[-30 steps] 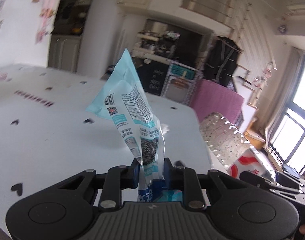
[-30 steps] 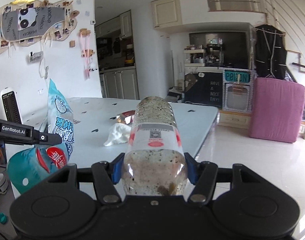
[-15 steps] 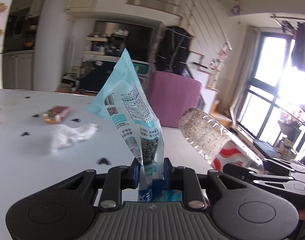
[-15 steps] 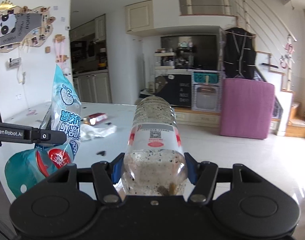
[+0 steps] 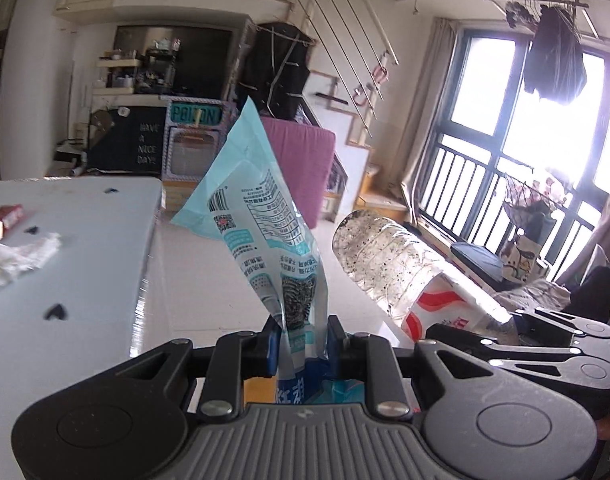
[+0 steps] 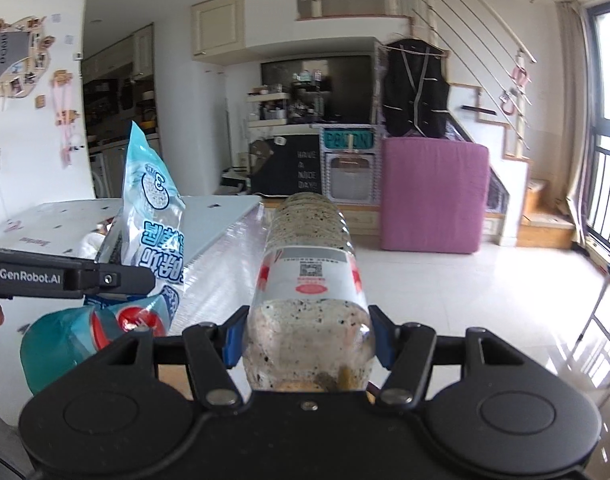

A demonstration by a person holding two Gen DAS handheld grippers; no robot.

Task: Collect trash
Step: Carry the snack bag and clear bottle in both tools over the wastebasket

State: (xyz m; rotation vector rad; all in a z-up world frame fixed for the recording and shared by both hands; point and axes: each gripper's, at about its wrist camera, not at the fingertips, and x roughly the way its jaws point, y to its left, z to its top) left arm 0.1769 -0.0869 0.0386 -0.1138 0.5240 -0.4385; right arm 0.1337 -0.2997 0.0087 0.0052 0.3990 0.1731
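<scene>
Beyond the white table (image 5: 65,264) edge, the left gripper (image 5: 299,340) is pinching a crinkly pale-blue plastic packet (image 5: 261,220) low down; it looks light and floppy. The right gripper (image 6: 307,340), half-spread, is clamping a speckled clear plastic bottle (image 6: 309,280), likely slippery.

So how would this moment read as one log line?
left hand-held gripper: shut on blue packet | right hand-held gripper: shut on plastic bottle | table: tissue left
</scene>
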